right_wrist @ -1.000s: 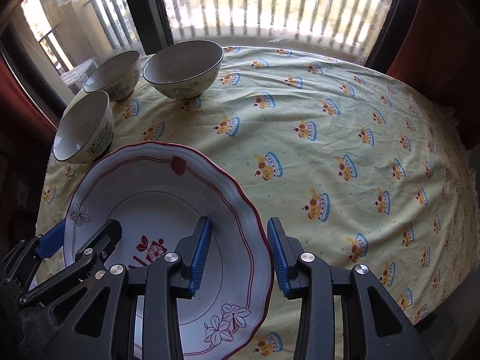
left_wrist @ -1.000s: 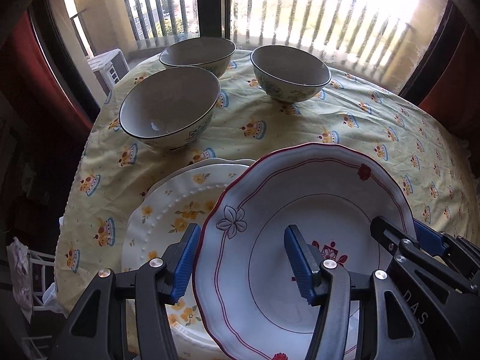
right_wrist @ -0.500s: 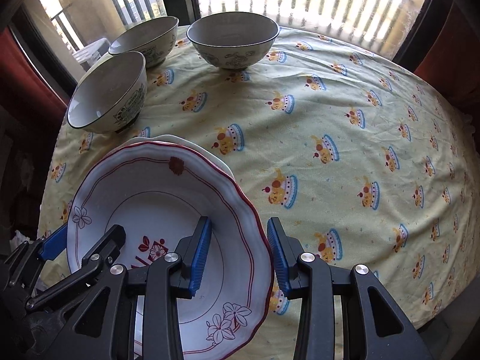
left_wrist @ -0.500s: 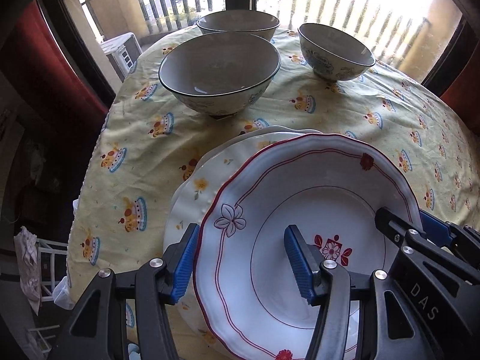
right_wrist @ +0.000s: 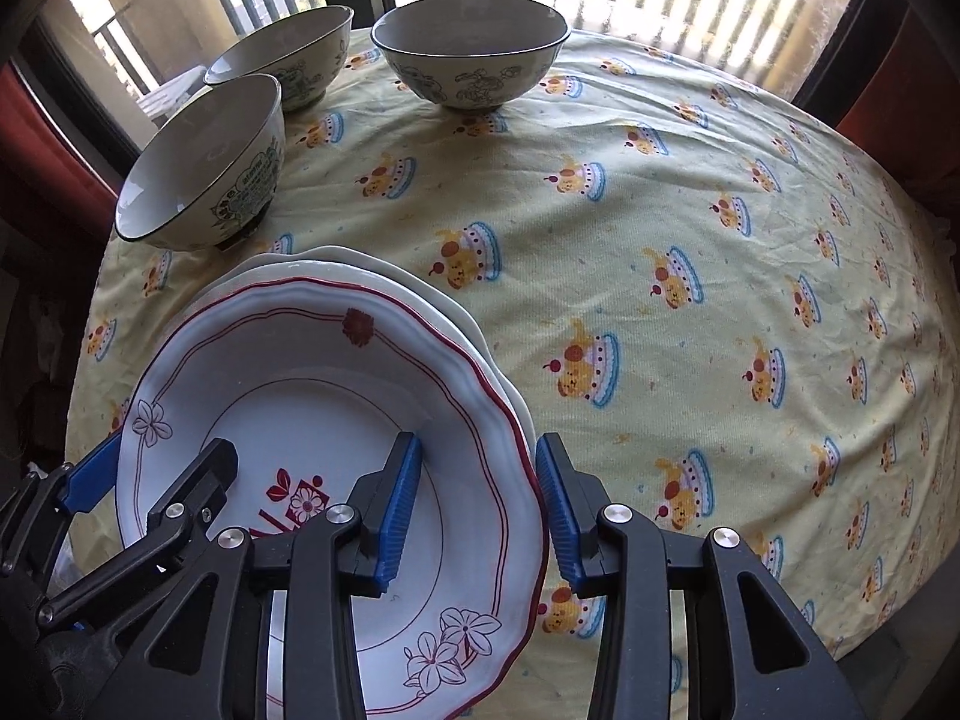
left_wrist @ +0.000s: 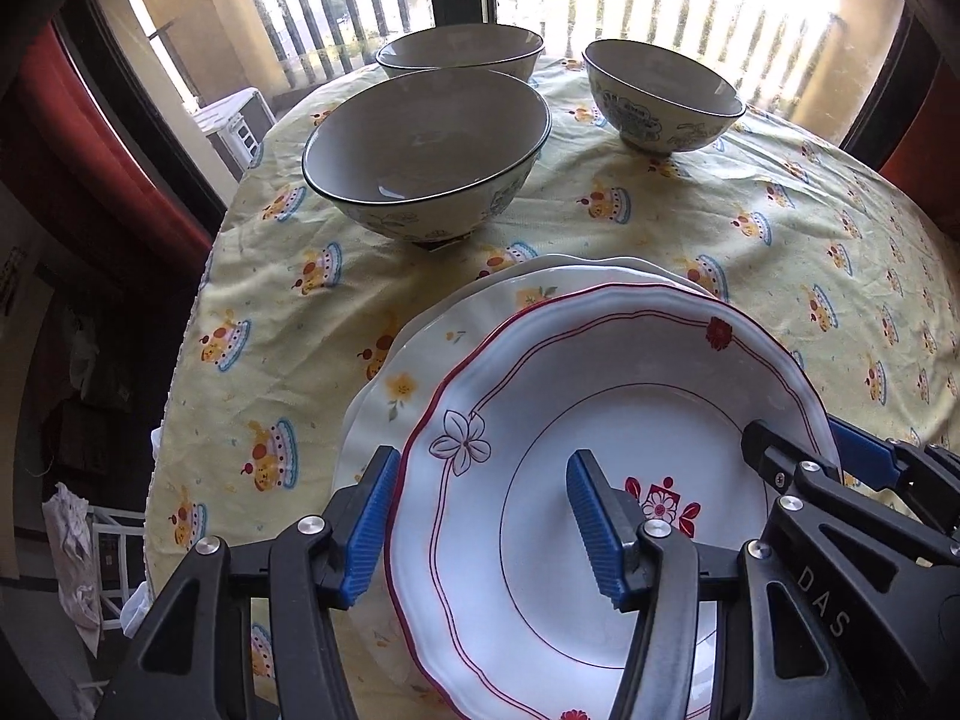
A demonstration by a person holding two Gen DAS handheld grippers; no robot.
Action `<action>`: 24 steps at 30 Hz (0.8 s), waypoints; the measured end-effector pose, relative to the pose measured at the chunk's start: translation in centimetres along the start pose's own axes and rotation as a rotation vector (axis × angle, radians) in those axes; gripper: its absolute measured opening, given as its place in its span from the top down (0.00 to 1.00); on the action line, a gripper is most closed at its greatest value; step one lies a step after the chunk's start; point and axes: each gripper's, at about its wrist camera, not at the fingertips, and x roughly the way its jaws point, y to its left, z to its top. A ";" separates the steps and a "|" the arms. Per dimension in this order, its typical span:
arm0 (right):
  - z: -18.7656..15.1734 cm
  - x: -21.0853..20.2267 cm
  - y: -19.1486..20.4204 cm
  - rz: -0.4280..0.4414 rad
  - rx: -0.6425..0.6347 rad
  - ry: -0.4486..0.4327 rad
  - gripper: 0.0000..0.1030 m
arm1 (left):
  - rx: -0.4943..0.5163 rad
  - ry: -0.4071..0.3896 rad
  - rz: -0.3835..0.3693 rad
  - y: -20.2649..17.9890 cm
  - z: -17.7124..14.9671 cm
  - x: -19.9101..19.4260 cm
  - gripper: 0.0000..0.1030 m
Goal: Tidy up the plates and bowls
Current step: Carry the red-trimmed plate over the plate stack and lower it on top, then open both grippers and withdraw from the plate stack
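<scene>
A red-rimmed white plate (left_wrist: 600, 396) is held between both grippers over a stack of white plates with yellow flowers (left_wrist: 420, 354). My left gripper (left_wrist: 480, 516) straddles the plate's left rim, jaws around the rim. My right gripper (right_wrist: 477, 510) straddles its right rim (right_wrist: 516, 420) the same way. The plate (right_wrist: 312, 384) sits nearly centred on the stack (right_wrist: 360, 267); whether it rests on it I cannot tell. Three patterned bowls stand beyond: a near one (left_wrist: 426, 150), a far one (left_wrist: 462, 54) and a right one (left_wrist: 660, 96).
The round table has a yellow cloth with cake prints (right_wrist: 690, 240). Its left edge (left_wrist: 192, 312) drops off close to the stack. A balcony window with railings is behind the bowls. Red curtains hang at both sides.
Both grippers have carried the red-rimmed plate forward and left over the flowered plates, covering most of them. The bowls now appear closer.
</scene>
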 end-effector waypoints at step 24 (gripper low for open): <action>-0.4 -1.6 -0.5 0.036 0.024 -0.053 0.80 | 0.032 -0.029 0.024 0.1 -0.3 0.2 0.34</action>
